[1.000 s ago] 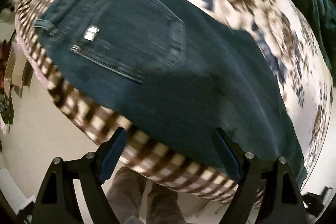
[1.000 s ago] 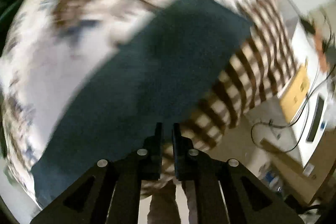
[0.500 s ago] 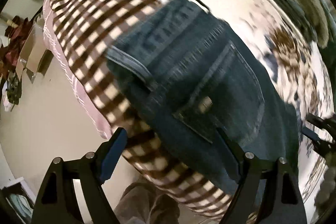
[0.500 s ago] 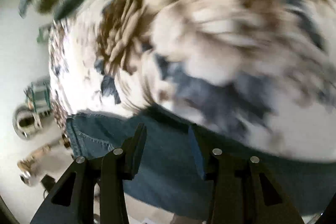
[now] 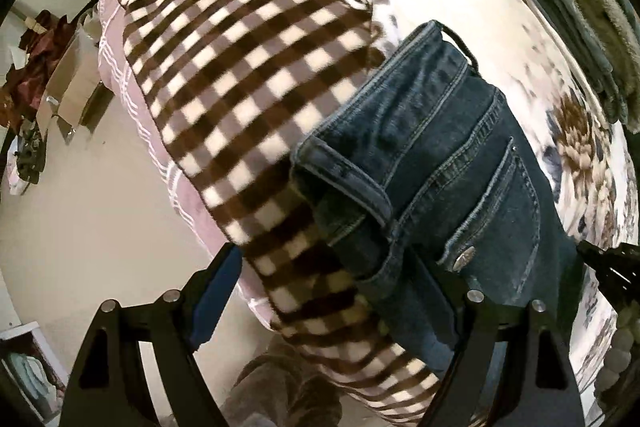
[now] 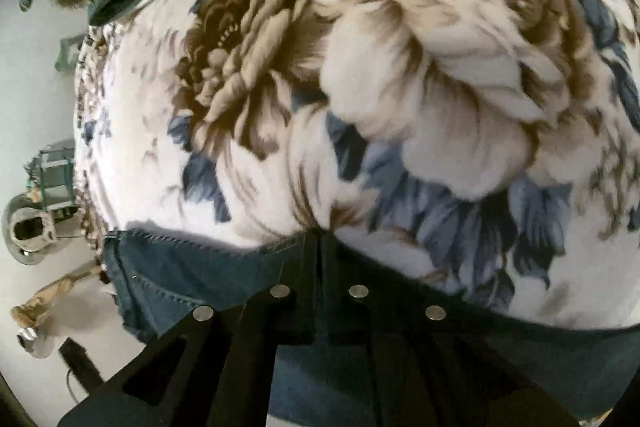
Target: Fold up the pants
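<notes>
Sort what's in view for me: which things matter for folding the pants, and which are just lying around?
Job:
jeans
left gripper, open
right gripper, closed at the jeans' edge

Lying about:
checked blanket
floral blanket
green furry garment
cardboard box

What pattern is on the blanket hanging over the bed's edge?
The blanket has a brown-and-cream check, seen best in the left wrist view.

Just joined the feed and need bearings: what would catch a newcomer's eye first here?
Dark blue jeans lie on the bed, waistband at the edge of a brown checked blanket. Huge brown and blue flowers on the floral cover fill the right wrist view. There the right gripper is shut on the jeans' far edge, while the left gripper is open.
</notes>
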{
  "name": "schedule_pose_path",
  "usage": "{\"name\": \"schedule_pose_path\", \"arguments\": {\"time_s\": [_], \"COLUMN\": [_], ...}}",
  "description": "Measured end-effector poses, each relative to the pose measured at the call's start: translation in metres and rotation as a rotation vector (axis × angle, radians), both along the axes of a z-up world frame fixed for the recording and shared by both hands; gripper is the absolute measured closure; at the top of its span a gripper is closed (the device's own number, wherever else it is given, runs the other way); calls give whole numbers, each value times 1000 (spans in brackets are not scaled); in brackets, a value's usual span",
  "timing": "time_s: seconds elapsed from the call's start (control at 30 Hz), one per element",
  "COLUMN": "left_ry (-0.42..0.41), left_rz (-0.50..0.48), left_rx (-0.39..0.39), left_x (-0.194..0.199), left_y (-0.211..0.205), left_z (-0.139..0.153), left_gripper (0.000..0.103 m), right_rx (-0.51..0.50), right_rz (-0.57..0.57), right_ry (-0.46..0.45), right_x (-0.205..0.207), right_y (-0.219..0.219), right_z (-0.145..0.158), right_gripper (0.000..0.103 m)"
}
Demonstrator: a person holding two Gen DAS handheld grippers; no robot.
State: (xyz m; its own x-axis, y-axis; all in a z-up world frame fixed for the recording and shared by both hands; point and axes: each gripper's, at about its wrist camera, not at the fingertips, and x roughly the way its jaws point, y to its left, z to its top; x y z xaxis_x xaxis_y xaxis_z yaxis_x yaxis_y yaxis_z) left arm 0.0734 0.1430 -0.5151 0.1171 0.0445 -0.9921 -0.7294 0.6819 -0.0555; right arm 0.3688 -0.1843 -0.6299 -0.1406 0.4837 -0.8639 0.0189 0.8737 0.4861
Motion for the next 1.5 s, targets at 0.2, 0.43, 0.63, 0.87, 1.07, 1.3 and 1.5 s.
{"name": "schedule_pose_path", "arguments": {"time_s": [0.2, 0.43, 0.63, 0.87, 1.07, 1.3, 1.5], "left_ry": [2, -1, -9, -5, 59, 105, 96], "left_rz": [-91, -371, -592, -786, -891, -887, -845], "left_rx": [46, 40, 26, 76, 145, 193, 147], "left_x": [8, 35, 61, 89, 103, 110, 121], "left_y": [-7, -125, -244, -362, -421, -431, -421], "left_z": [28, 44, 43, 14, -35, -64, -79], "left_gripper": [20, 20, 20, 20, 20, 11, 0], "right_rx": [39, -64, -183, -84, 76, 145, 179], "right_rz": [-182, -624, -973, -1189, -1221, -1150, -1211], "right_ry": [-84, -68, -45, -113, -265, -320, -270], "right_x": [-60, -190, -280, -315, -306, -286, -274], "right_y": [-89, -301, -463, -582, -585, -572, -570], "right_z": [45, 56, 24, -35, -56, -56, -71], "right_gripper": [35, 35, 35, 35, 50, 51, 94]}}
